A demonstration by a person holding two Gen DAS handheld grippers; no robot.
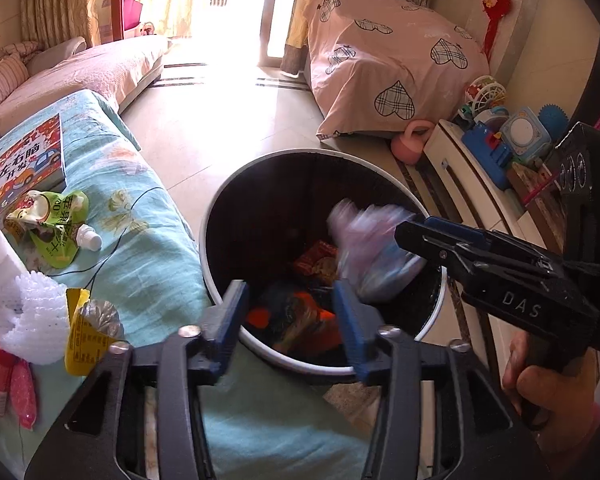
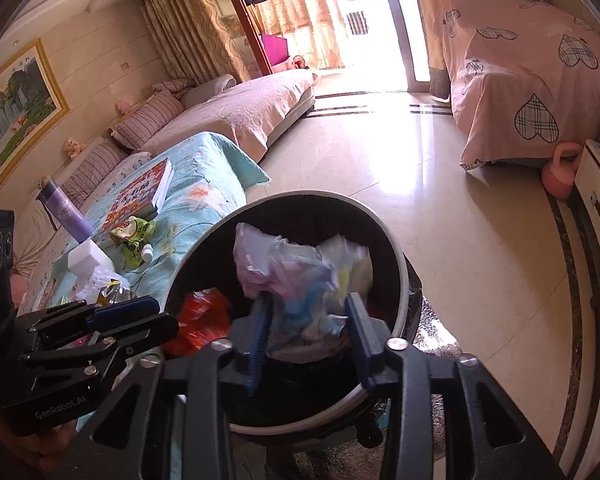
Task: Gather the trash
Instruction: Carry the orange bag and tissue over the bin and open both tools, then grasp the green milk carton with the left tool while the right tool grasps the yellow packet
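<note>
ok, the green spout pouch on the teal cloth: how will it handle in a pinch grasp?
The green spout pouch lies crumpled and flat, so it is probably empty, light and floppy. Its glossy film may slip between the pads. The white cap looks rigid, likely the surer place to pinch.

My two grippers crowd the trash bin mouth: left gripper over the near rim, right gripper coming in from the right side, close together. A crumpled wrapper sits blurred between my right fingers, over the opening. Bin interior partly filled with wrappers; room above them. Left of the bin, the cloth-covered table presses against its rim, cluttered with a green pouch and white foam net. Floor beyond lies open.
</note>
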